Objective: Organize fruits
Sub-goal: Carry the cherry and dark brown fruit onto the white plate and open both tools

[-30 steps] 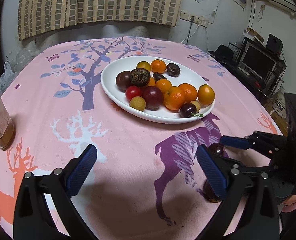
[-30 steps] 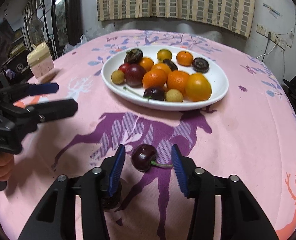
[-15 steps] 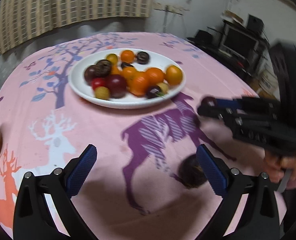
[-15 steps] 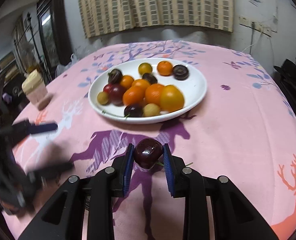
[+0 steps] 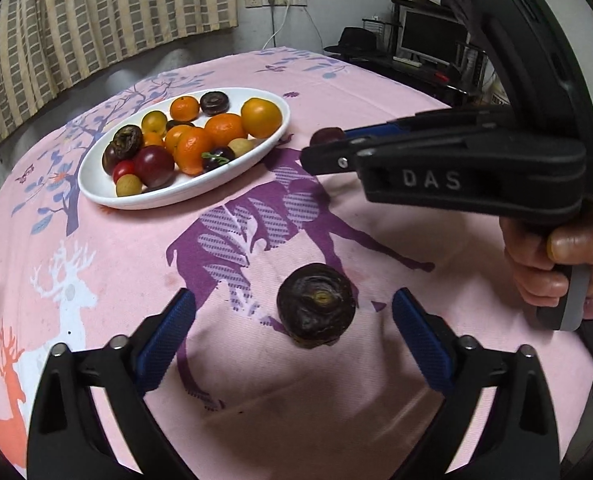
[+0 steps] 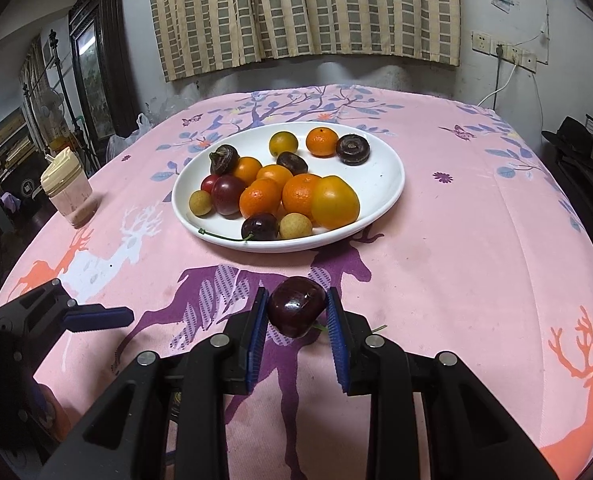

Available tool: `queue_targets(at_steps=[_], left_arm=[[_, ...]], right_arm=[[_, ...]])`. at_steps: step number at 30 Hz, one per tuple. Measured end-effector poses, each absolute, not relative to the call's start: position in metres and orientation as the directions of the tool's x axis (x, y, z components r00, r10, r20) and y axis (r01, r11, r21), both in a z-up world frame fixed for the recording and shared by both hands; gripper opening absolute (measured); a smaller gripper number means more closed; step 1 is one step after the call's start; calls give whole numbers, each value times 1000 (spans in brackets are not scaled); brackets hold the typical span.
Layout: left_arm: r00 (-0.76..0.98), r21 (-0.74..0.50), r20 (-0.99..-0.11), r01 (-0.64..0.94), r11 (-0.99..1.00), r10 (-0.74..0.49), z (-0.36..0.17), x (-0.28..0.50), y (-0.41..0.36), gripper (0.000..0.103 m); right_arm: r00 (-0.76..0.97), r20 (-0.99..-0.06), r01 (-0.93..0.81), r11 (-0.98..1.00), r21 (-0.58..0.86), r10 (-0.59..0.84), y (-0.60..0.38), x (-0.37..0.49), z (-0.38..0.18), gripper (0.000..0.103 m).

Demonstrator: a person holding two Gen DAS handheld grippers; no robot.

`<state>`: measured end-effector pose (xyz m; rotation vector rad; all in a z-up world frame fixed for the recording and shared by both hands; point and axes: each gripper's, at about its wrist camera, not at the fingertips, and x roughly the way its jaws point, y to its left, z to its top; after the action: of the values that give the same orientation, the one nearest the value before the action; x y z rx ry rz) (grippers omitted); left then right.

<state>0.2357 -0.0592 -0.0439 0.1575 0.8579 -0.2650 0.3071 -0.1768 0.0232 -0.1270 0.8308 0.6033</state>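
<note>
My right gripper is shut on a dark red cherry and holds it above the cloth, short of the white plate of fruit. In the left wrist view that cherry shows at the right gripper's tip, near the plate. My left gripper is open around a dark wrinkled fruit that lies on the tablecloth between its fingers, not touched. The plate holds oranges, a plum, cherries, longans and dark wrinkled fruits.
A pink patterned tablecloth covers the round table. A capped jar stands at the left edge. Curtains, a wall socket and a desk with a monitor lie beyond the table.
My right gripper closed on the cherry and lifted it toward the plate. My left gripper swung right, so the dark wrinkled fruit now lies between its open fingers.
</note>
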Motion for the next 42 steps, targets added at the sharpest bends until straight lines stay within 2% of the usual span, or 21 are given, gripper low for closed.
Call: queue_targets(at_steps=[1, 5, 9, 11, 16, 22, 26, 32, 34, 35, 36, 37, 39, 42], left_arm=[[612, 27, -771, 303, 953, -173, -45, 236, -60, 74], [583, 36, -796, 317, 948, -165, -53, 238, -65, 64], [567, 26, -803, 338, 941, -182, -57, 238, -68, 48], [574, 30, -799, 335, 942, -179, -57, 238, -68, 44], [586, -15, -783, 313, 950, -206, -49, 239, -59, 43], [675, -89, -698, 248, 965, -238, 0, 259, -18, 42], [728, -87, -664, 151, 985, -170, 23, 310, 14, 42], [736, -13, -675, 56, 998, -50, 24, 391, 31, 42], [728, 11, -686, 15, 1000, -3, 21, 402, 36, 46], [728, 21, -686, -8, 1000, 20, 21, 403, 40, 52], [734, 28, -678, -28, 999, 40, 21, 401, 42, 69], [749, 45, -658, -61, 997, 75, 23, 392, 45, 81], [770, 86, -627, -83, 993, 119, 26, 371, 46, 96], [773, 127, -617, -92, 988, 151, 29, 343, 46, 97]], right_arm=[[519, -725, -548, 827, 123, 452, -177, 307, 23, 29], [524, -722, -545, 829, 124, 452, -178, 306, 24, 29], [526, -719, -547, 828, 125, 455, -178, 305, 26, 29], [525, -718, -550, 826, 124, 457, -178, 304, 26, 29], [530, -712, -553, 824, 123, 461, -178, 301, 27, 29], [572, -650, -528, 831, 174, 499, -183, 313, 46, 29], [607, -615, -509, 841, 186, 503, -169, 351, 59, 29], [602, -639, -494, 852, 171, 478, -130, 412, 49, 29], [597, -649, -492, 854, 169, 472, -123, 418, 45, 30], [593, -656, -488, 856, 167, 466, -122, 419, 43, 35], [586, -662, -490, 855, 169, 467, -124, 415, 43, 53], [592, -656, -494, 854, 164, 468, -126, 409, 44, 61], [607, -643, -510, 850, 135, 467, -133, 392, 49, 70], [608, -646, -519, 847, 116, 461, -144, 364, 55, 86]])
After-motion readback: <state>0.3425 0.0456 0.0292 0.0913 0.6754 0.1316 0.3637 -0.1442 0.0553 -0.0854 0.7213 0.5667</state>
